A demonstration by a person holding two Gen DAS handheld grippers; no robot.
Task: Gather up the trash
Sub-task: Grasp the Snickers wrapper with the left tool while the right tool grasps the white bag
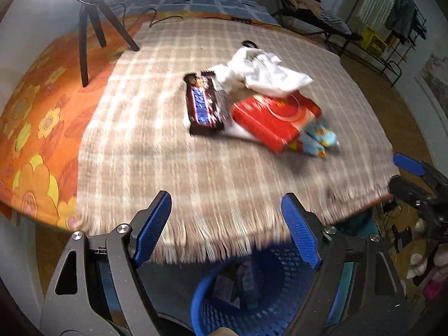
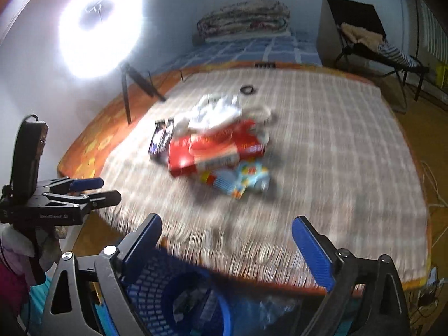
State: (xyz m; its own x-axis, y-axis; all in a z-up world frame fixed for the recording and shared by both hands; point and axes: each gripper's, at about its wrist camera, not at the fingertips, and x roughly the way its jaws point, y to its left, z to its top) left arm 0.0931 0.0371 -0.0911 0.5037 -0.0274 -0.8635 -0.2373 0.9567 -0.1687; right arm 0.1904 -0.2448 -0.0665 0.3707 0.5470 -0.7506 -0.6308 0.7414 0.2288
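A pile of trash lies mid-bed on the checked blanket (image 1: 196, 168): a dark chocolate-bar wrapper (image 1: 205, 102) (image 2: 161, 138), a red box (image 1: 275, 117) (image 2: 215, 147), crumpled white paper (image 1: 266, 71) (image 2: 217, 112) and a light-blue wrapper (image 1: 319, 137) (image 2: 240, 180). A blue mesh basket (image 1: 252, 294) (image 2: 173, 299) stands on the floor below the bed's near edge, with some wrappers inside. My left gripper (image 1: 226, 224) is open and empty above the basket. My right gripper (image 2: 226, 240) is open and empty over the bed's edge.
A black tripod (image 1: 89, 28) stands on the orange flowered sheet (image 1: 36, 128) at left, under a bright ring light (image 2: 98, 25). A small black ring (image 2: 247, 89) lies beyond the pile. A chair with clothes (image 2: 364, 39) stands at the far right. Cables lie on the floor.
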